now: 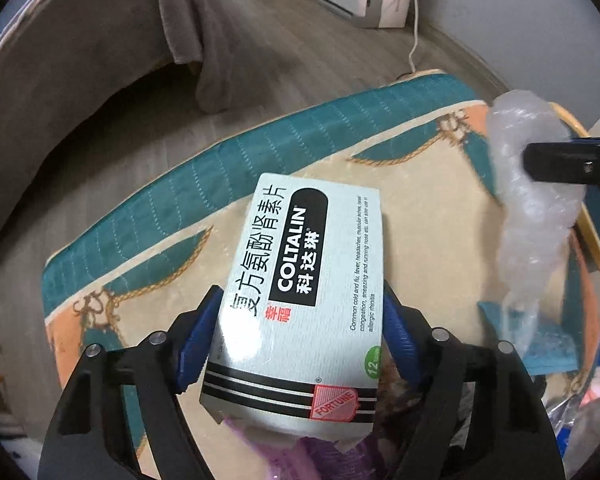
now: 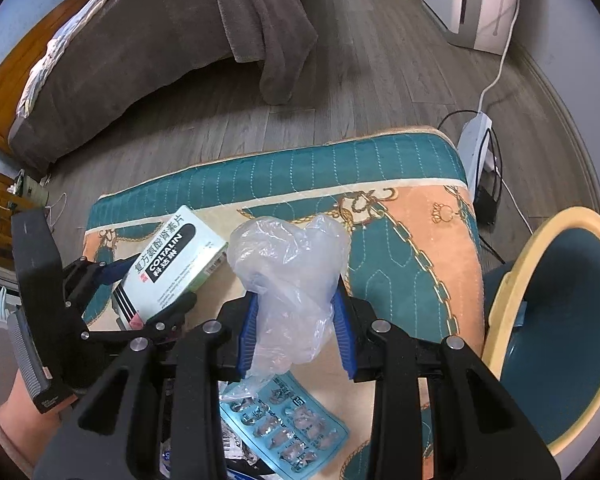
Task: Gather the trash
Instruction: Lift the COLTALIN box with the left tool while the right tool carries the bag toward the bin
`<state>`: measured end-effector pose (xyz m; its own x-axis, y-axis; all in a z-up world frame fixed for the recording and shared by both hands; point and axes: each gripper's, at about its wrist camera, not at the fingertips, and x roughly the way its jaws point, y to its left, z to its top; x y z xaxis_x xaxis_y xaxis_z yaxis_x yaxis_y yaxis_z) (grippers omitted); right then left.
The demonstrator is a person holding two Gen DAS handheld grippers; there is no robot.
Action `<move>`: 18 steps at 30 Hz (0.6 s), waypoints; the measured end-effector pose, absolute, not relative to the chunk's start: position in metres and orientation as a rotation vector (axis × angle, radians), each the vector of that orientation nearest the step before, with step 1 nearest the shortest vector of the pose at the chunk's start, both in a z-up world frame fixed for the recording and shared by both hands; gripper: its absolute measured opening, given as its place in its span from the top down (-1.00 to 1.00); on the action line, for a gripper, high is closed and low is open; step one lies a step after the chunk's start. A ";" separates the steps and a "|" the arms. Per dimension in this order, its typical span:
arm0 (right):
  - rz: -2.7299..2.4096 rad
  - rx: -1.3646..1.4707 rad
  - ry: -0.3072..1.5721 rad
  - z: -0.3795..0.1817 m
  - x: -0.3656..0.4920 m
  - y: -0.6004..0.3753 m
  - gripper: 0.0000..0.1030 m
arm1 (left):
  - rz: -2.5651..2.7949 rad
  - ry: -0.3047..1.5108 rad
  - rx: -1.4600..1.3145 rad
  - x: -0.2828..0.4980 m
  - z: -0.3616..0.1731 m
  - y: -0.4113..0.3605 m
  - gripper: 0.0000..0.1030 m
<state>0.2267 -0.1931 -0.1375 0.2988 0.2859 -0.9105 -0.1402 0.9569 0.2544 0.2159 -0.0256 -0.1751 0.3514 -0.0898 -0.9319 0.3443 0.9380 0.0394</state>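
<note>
Clamped in my left gripper is the Coltalin box; my right gripper pinches a plastic bag. Beside the bag, a blister pack awaits collection.

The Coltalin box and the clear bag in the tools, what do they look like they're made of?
Coltalin box: likely thin printed cardboard with a slight gloss; folded edges, flat faces, glare near the left tool.
Clear bag: probably thin soft plastic film; translucent, crumpled and bunched between the right tool's pads.
</note>
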 end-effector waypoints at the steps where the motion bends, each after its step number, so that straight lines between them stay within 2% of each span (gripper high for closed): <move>1: 0.284 0.133 1.235 -0.137 0.227 -0.193 0.36 | -0.286 1.163 0.259 0.215 -0.172 -0.028 -0.45; 8: 0.270 0.152 1.201 -0.125 0.223 -0.204 0.36 | -0.284 1.034 0.235 0.208 -0.138 -0.035 -0.44; 18: 0.231 0.149 1.175 -0.106 0.200 -0.237 0.36 | -0.286 0.942 0.231 0.178 -0.101 -0.062 -0.45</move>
<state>0.1995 -0.2367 -0.1058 0.3661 0.2561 -0.8947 -0.1011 0.9666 0.2353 0.1782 -0.0616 -0.1011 0.5556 -0.1394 -0.8197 0.3395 0.9380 0.0705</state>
